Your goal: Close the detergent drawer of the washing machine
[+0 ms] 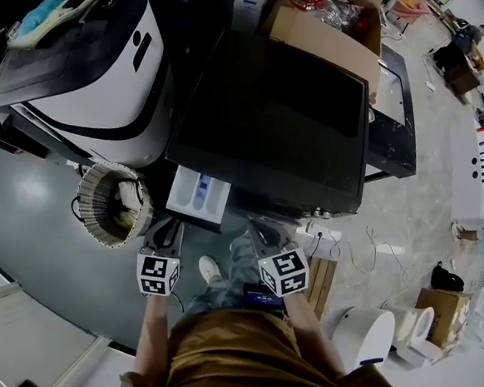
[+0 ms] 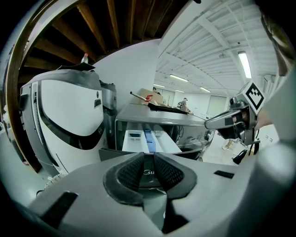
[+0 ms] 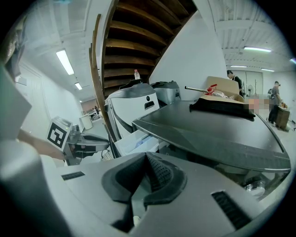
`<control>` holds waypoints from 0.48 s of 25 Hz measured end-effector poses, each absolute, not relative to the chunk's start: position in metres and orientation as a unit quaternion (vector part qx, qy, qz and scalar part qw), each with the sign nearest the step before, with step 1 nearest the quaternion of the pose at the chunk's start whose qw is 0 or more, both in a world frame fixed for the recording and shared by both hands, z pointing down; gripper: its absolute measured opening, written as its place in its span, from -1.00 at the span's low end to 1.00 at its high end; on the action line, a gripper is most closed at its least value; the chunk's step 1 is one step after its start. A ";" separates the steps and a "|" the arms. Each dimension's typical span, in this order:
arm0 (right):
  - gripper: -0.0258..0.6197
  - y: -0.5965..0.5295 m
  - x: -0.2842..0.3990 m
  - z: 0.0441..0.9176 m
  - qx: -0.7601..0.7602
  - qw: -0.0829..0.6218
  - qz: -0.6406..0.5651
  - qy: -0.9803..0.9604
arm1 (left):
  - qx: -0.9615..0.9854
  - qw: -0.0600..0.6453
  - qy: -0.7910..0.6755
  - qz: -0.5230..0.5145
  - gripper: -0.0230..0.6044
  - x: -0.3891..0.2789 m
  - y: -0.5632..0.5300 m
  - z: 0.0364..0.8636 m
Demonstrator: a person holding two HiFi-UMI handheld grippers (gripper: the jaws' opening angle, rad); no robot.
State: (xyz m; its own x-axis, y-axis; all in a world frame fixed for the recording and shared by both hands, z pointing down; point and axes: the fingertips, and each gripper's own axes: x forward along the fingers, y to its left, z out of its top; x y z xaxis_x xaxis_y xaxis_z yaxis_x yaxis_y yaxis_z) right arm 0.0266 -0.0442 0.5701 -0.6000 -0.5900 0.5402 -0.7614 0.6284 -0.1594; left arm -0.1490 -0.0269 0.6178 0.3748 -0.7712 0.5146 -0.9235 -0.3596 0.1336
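Observation:
The dark washing machine (image 1: pixel 272 124) fills the middle of the head view. Its white detergent drawer (image 1: pixel 198 195), with a blue insert, is pulled out from the front left corner. My left gripper (image 1: pixel 163 237) hovers just in front of the drawer, its pads a narrow gap apart with nothing between them. In the left gripper view the drawer (image 2: pixel 148 139) lies straight ahead beyond the left gripper (image 2: pixel 149 159). My right gripper (image 1: pixel 260 233) is to the drawer's right, below the machine's front edge, apart from the drawer. Its pads meet in the right gripper view, where the right gripper (image 3: pixel 147 157) faces the drawer (image 3: pixel 134 141).
A white rounded machine (image 1: pixel 93 68) stands to the left. A woven basket (image 1: pixel 112 203) sits on the floor beside the drawer. A cardboard box (image 1: pixel 321 32) rests on the washer's far edge. Cables, a white cylinder (image 1: pixel 363 332) and boxes lie at the right.

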 end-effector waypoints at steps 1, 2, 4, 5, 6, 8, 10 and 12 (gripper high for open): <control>-0.88 -0.045 0.027 0.570 0.387 0.225 0.191 -0.874 | 0.803 0.206 -0.527 0.187 -0.67 -0.149 -0.027 0.618; -0.88 -0.046 0.028 0.571 0.387 0.225 0.190 -0.873 | 0.803 0.206 -0.526 0.188 -0.67 -0.149 -0.028 0.618; -0.88 -0.049 0.028 0.571 0.387 0.226 0.189 -0.874 | 0.803 0.207 -0.527 0.187 -0.67 -0.148 -0.029 0.618; -0.88 -0.049 0.028 0.571 0.386 0.227 0.189 -0.874 | 0.803 0.208 -0.528 0.186 -0.67 -0.148 -0.030 0.618; -0.88 -0.049 0.028 0.572 0.386 0.227 0.190 -0.874 | 0.802 0.208 -0.528 0.185 -0.67 -0.147 -0.031 0.617; -0.88 -0.049 0.028 0.572 0.384 0.228 0.192 -0.874 | 0.801 0.207 -0.530 0.185 -0.67 -0.147 -0.033 0.617; -0.88 -0.049 0.028 0.573 0.383 0.228 0.192 -0.875 | 0.800 0.204 -0.532 0.187 -0.68 -0.145 -0.039 0.617; -0.88 -0.050 0.030 0.574 0.383 0.229 0.191 -0.874 | 0.800 0.202 -0.533 0.189 -0.68 -0.143 -0.046 0.617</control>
